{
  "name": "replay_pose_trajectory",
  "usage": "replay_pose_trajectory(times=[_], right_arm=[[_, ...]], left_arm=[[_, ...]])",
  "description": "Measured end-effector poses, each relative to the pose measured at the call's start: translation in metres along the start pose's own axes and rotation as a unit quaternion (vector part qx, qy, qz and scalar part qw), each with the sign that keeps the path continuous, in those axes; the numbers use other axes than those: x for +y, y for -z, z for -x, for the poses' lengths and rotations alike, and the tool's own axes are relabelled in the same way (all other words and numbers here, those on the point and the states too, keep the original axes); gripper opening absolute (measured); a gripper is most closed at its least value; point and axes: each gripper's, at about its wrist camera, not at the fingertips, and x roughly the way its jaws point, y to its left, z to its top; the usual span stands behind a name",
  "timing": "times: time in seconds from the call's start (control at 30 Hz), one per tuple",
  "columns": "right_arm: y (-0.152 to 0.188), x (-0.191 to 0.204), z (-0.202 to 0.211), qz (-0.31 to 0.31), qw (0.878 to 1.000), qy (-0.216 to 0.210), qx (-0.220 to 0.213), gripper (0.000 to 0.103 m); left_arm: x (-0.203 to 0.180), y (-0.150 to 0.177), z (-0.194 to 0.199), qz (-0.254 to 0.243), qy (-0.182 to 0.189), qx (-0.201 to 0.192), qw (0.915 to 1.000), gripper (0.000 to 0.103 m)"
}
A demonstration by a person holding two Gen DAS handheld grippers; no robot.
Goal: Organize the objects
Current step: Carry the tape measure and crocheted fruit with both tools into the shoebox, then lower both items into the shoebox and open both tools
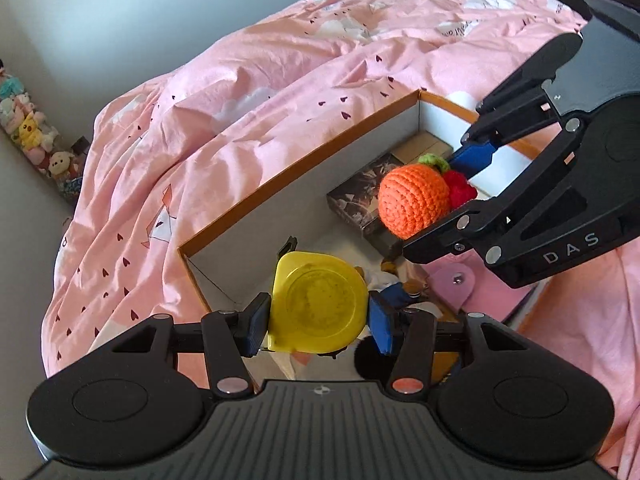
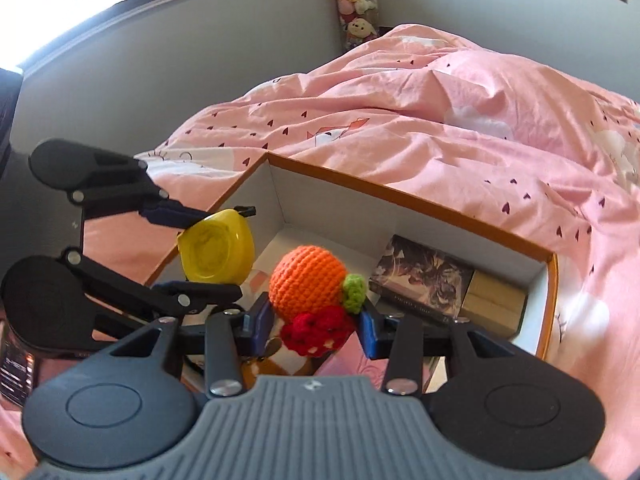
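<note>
My left gripper is shut on a yellow tape measure, one pad on each side, and holds it over the near end of an open box with white walls and an orange rim. My right gripper is shut on a crocheted fruit toy: an orange ball with a green leaf and a red berry. It hangs over the middle of the box. The right wrist view shows the left gripper with the tape measure at the left. In the left wrist view the right gripper and toy come in from the right.
The box lies on a bed with a rumpled pink cover. Inside it lie a dark printed card box, wooden blocks and small figures partly hidden under the grippers. A pink pouch sits at the box's near edge. Plush toys stand by the wall.
</note>
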Motion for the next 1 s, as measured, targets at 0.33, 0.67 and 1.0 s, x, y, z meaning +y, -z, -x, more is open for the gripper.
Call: replay_pose_trajectory(times=[0.33, 0.67, 1.0], right_arm=[[-0.021, -0.005, -0.060, 0.145, 0.989, 0.027, 0.025, 0.045], [-0.024, -0.009, -0.102, 0.228, 0.971, -0.007, 0.067, 0.045], [-0.020, 0.002, -0.130, 0.284, 0.956, -0.005, 0.071, 0.046]], left_arm=[[0.012, -0.012, -0.046, -0.067, -0.010, 0.032, 0.9972, 0.059], [0.020, -0.011, -0.078, -0.123, 0.010, 0.061, 0.9905, 0.059], [0.027, -0.010, -0.093, -0.144, 0.022, 0.087, 0.9855, 0.059]])
